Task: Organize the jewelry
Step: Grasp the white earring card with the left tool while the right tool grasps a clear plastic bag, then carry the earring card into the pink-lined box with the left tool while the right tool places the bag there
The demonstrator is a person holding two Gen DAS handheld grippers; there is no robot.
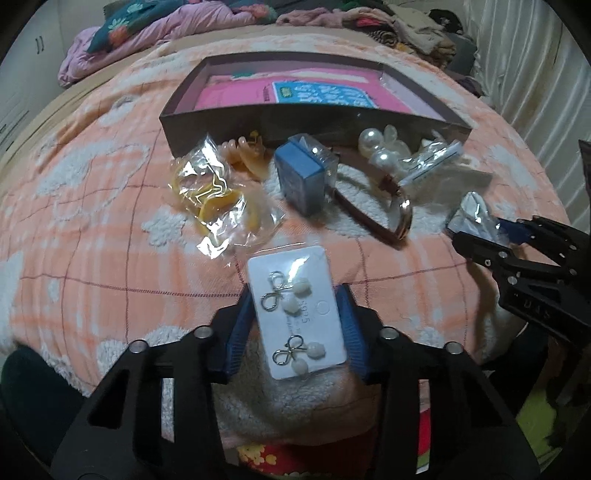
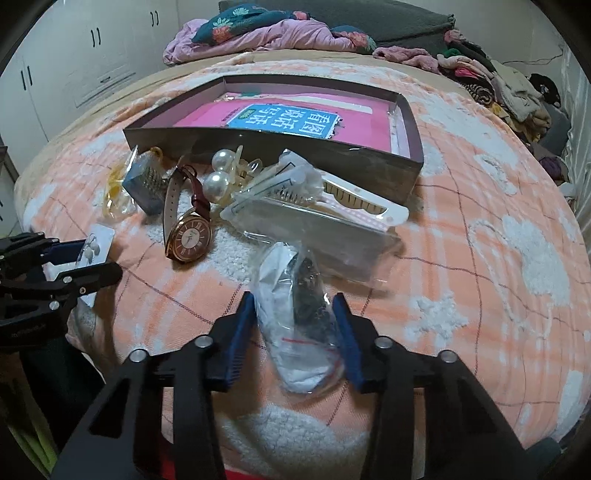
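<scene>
Left gripper [image 1: 295, 314]: its blue-padded fingers [image 1: 240, 328] were closed against the two long edges of a white earring card [image 1: 299, 314] sleeved in clear plastic, holding it above the bed. The card bore two pairs of silver-loop earrings with pale beads.

Right gripper [image 2: 295, 321]: its fingers [image 2: 349, 339] were clamped on a small clear bag [image 2: 295, 325] with white and dark contents and a red seal line. In the left wrist view the same gripper [image 1: 476, 236] appeared at the right edge, the bag [image 1: 472, 214] at its tips.

Beyond the grippers, the remaining pieces lay on the peach-and-white blanket [image 2: 480, 258]: a wristwatch [image 2: 188, 236] with a rose-gold case and dark red strap, a blue box [image 1: 303, 181], a bag of yellow items [image 1: 214, 195], an orange hair claw [image 1: 243, 151], a cluster of large pearls [image 2: 218, 173], and several flat clear packets [image 2: 314, 221], one with a comb-like piece.

Farther back stood an open shallow box [image 2: 412, 162], its near wall just beside the pile; a pink booklet [image 2: 288, 122] with a blue label lay inside. Heaped clothing [image 2: 266, 29] lined the far edge.
</scene>
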